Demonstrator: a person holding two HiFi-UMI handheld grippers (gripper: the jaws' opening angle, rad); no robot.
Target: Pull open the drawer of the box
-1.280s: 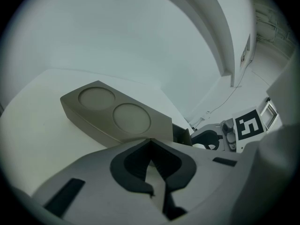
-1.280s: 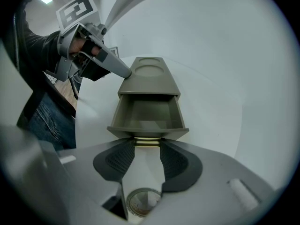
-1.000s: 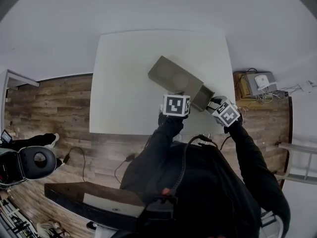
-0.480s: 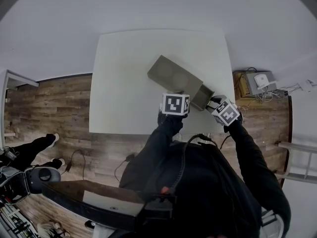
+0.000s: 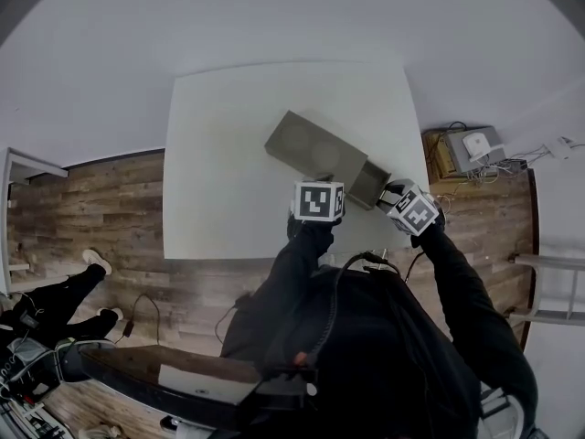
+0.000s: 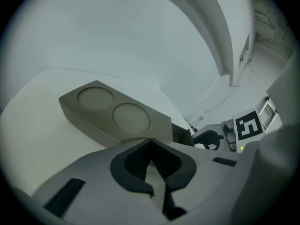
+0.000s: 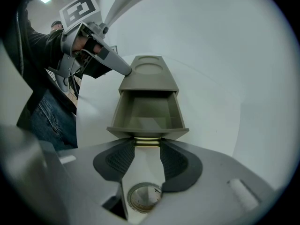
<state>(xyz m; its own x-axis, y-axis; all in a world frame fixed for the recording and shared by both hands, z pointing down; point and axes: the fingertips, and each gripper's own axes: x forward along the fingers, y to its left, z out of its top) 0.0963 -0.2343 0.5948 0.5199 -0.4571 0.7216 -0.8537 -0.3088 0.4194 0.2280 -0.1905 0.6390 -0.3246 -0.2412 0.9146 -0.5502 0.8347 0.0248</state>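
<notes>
A grey-olive box (image 5: 315,149) with two round recesses on its lid lies aslant on the white table (image 5: 219,154). Its drawer (image 5: 370,184) is pulled out toward the table's right front corner. The right gripper view shows the drawer (image 7: 147,114) open and empty. My right gripper (image 7: 147,146) is shut on the pale handle (image 7: 147,142) at the drawer's front, one pad on each side. My left gripper (image 6: 151,142) is shut with nothing in it. In the right gripper view, the left gripper (image 7: 127,71) has its tips against the box's near side.
The box sits near the table's front right corner, and both grippers (image 5: 322,179) (image 5: 388,193) reach over the front edge. A grey device with cables (image 5: 471,149) lies on the wooden floor to the right. A person's legs (image 5: 55,291) show at the lower left.
The box, the drawer and both grippers stand much as before. The head view has shifted slightly. The person at the lower left has moved, and the dark round thing beside them has gone.
</notes>
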